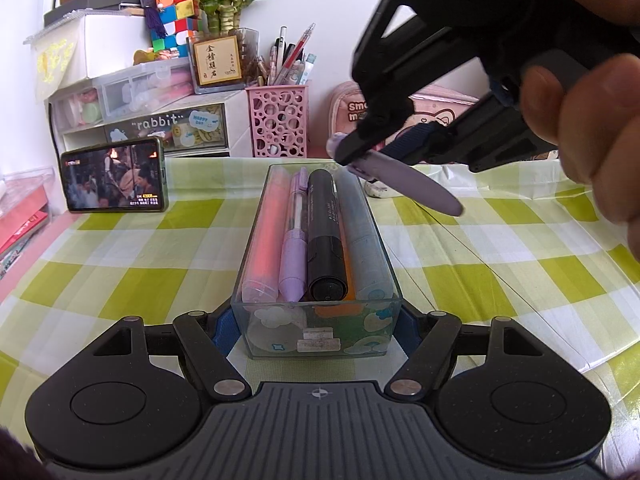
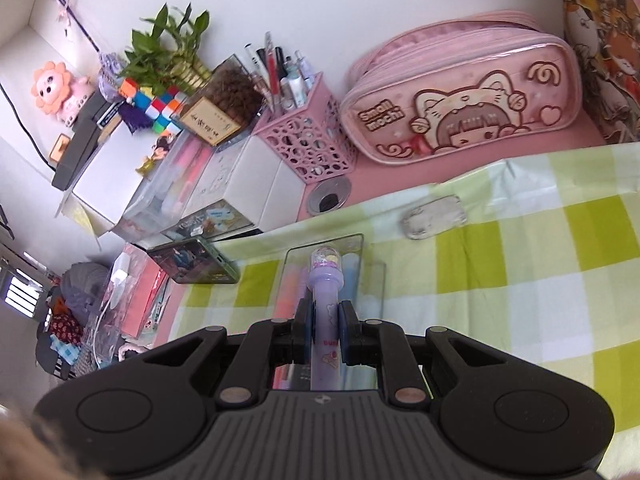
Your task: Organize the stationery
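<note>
"rabbit" in white letters on dark drawer front [image 1: 160, 122] of desk organizer, left wrist view; beside it blue bubble sticker [image 1: 199, 119], "HAPPY DAY".
Framed card [image 1: 217, 60] against glass plant pot: Chinese brush characters, too small to read surely.
Pink pencil case [image 2: 460, 96], right wrist view: "Small mochi" in brown letters, left of cartoon cat.
Purple pen [image 2: 326, 344] between right gripper's pads: partial pink print "sund", rest hidden.
Black marker [image 1: 326, 236] in clear box: white print, unreadable.
Phone screen [image 1: 116, 180]: small caption, unreadable.

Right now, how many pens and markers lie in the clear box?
5 visible: pink highlighter, purple pen, black marker, orange one beneath it, pale blue marker. More may be hidden underneath.
</note>
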Demonstrator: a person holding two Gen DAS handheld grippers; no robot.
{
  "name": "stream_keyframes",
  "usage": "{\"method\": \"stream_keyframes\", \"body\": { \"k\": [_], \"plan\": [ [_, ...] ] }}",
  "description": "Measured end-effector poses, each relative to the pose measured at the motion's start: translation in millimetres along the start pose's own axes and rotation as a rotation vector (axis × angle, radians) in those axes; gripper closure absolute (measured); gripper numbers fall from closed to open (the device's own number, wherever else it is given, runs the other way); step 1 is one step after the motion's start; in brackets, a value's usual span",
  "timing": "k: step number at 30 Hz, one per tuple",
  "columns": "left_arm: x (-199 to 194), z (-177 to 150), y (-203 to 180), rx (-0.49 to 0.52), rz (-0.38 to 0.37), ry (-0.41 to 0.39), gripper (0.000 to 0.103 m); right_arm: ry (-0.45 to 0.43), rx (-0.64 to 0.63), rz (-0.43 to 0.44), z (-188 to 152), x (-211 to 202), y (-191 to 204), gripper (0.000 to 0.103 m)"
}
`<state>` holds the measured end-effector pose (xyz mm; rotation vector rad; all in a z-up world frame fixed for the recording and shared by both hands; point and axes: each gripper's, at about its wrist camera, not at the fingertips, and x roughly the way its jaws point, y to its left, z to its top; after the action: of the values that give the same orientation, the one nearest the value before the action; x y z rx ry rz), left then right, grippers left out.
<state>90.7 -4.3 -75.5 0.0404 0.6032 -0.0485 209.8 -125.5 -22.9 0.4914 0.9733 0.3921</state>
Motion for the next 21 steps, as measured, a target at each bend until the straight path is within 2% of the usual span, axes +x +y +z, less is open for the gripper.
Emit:
{"method": "stream_keyframes", "body": {
  "k": [10, 15, 21],
  "plan": [
    [1, 2, -1, 0.007, -0.007, 0.0, 0.03, 0.066, -0.003, -0.029, 2, 14, 24, 0.084],
    [1, 2, 1, -0.002, -0.014, 0.001, 0.03, 0.072, 0.041, -0.04, 3, 18, 25, 0.084],
    [1, 2, 0, 0.002, -0.012, 0.001, 0.03, 0.067, 0.02, -0.064, 6, 18, 30, 0.082]
  ]
}}
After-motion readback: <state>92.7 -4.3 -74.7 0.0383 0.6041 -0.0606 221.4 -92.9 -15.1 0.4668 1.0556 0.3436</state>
